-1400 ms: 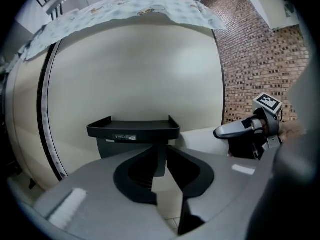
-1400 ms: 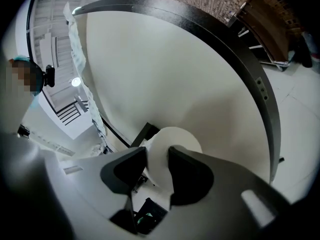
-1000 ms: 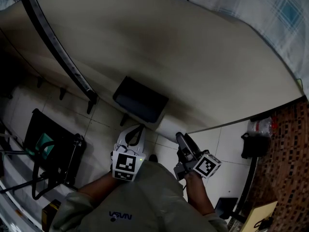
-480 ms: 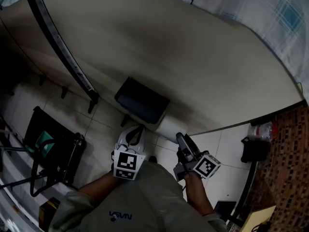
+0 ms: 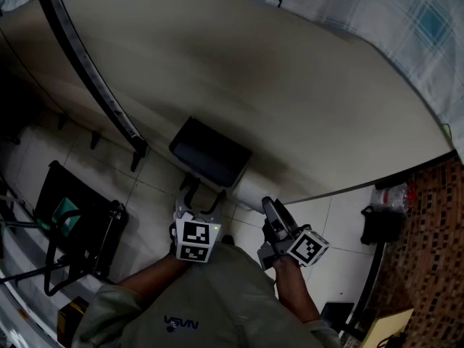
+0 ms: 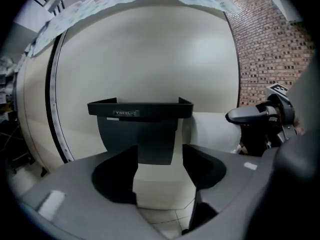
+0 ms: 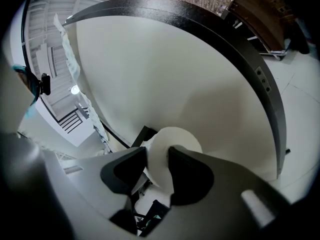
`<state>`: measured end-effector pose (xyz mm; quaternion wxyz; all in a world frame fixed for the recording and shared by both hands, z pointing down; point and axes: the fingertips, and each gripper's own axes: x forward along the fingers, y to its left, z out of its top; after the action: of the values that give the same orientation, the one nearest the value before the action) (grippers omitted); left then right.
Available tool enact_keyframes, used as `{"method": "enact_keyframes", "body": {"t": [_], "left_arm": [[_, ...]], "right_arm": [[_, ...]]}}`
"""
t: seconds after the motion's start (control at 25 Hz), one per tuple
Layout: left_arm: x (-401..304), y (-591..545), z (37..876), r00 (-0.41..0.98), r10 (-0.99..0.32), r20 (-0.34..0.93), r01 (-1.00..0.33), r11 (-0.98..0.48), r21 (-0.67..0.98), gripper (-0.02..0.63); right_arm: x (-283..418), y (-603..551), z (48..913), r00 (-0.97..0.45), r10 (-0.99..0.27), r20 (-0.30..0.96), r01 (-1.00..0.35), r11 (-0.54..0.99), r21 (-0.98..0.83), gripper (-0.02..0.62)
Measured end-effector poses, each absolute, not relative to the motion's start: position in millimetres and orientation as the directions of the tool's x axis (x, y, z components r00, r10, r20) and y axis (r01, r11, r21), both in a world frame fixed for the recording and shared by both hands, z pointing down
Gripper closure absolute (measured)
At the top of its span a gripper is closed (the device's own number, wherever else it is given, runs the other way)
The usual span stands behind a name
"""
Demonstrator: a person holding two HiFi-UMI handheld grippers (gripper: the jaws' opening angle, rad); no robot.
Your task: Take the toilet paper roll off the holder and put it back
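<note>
A black holder [image 5: 210, 151] with a flat tray top is fixed to the curved cream wall. The white toilet paper roll [image 5: 249, 189] sticks out sideways at the holder's right end. My right gripper [image 5: 269, 207] is shut on the roll's outer end; in the right gripper view its jaws pinch the roll [image 7: 175, 136] at the rim. My left gripper [image 5: 204, 194] sits just below the holder, its jaws opening with nothing between them. In the left gripper view the holder [image 6: 140, 109] fills the middle, with the roll [image 6: 212, 129] and the right gripper [image 6: 250, 115] to its right.
A black strip [image 5: 94, 85] runs down the wall at the left. A black wire rack [image 5: 72, 223] stands on the tiled floor at lower left. A dark bag [image 5: 380, 220] sits by the brick wall [image 5: 428, 230] at the right. Checked cloth [image 5: 406, 20] hangs over the wall's top.
My left gripper's jaws, pressed together in both earlier frames, now stand apart under the holder. The right gripper and the roll have stayed in place.
</note>
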<state>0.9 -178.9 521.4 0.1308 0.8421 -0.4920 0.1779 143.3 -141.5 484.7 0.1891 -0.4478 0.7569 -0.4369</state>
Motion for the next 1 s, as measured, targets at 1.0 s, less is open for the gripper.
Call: {"method": "enact_keyframes", "body": {"t": [1.0], "left_arm": [[-17, -177, 524, 0.381, -0.814, 0.438, -0.901, -0.433, -0.019, 0.327]], "right_arm": [[115, -161, 489, -0.591, -0.803, 0.083, -0.474, 0.262, -0.841, 0.454]]}}
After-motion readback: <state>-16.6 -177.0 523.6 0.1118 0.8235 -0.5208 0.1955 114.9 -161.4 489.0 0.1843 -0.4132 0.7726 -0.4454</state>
